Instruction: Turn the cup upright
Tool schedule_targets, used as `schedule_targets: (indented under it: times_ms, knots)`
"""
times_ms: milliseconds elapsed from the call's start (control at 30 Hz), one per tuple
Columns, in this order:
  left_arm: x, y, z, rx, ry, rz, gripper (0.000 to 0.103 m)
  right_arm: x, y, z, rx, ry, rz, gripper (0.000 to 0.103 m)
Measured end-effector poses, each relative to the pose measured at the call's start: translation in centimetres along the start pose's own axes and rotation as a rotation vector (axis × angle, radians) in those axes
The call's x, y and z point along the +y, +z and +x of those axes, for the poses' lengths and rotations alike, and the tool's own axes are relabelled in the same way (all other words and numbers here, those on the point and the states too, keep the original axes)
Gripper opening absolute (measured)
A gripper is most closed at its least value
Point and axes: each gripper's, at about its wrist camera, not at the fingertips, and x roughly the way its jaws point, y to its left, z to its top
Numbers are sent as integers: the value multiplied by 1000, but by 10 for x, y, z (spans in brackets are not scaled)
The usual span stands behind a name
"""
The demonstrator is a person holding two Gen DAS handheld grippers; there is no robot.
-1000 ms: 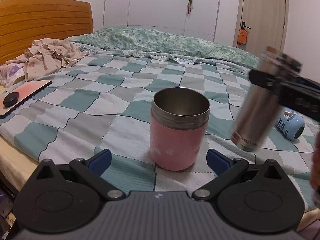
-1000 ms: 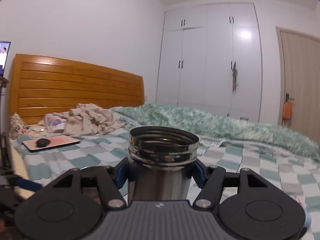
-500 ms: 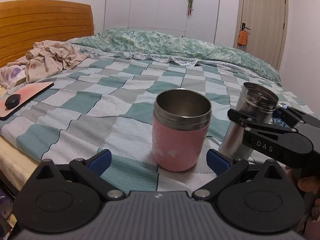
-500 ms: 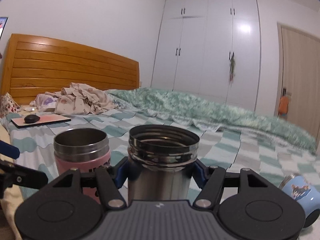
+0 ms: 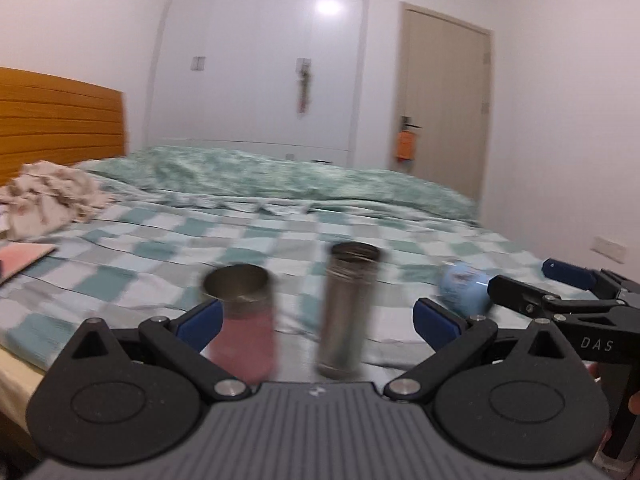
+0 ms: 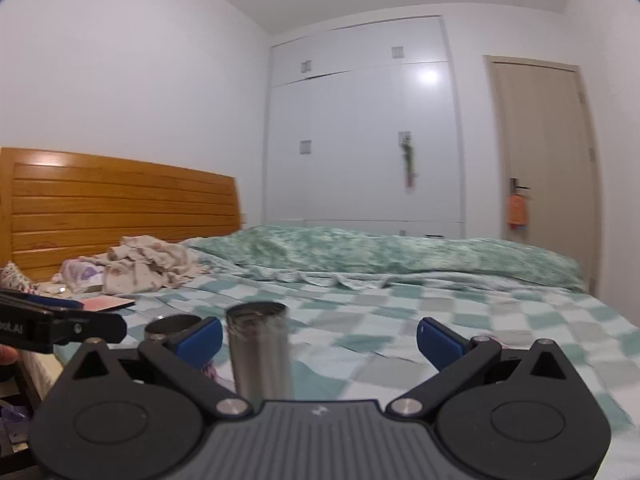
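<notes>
A tall steel cup stands upright on the checked bedspread, mouth up; it also shows in the right wrist view. A pink steel-rimmed cup stands upright to its left, its rim showing in the right wrist view. A light blue cup lies on its side to the right. My left gripper is open and empty, pulled back from both cups. My right gripper is open and empty, with the steel cup near its left finger. It shows at the right of the left wrist view.
A pile of crumpled clothes and a pink pad lie near the wooden headboard. A green quilt runs across the far side of the bed. The bed's near edge is at lower left.
My right gripper set the steel cup upright on the bed beside the pink cup, opened and drew back. My left gripper also pulled back and tilted up.
</notes>
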Motion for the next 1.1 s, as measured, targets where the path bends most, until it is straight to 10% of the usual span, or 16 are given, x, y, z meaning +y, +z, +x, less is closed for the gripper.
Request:
schedule_targets:
  times_ms: [233,500,1100]
  knots:
    - [-52,-49,10,36,-109,-5,103,-31,-37,-66,71,-133,2,103]
    - [-80,-103,20,-57,-15,61,103,-51,-88,-91,96,-259,-20,103]
    - [-87,-108,8,-106,21,116,103,-56,-89,-101,28,-277,11,103]
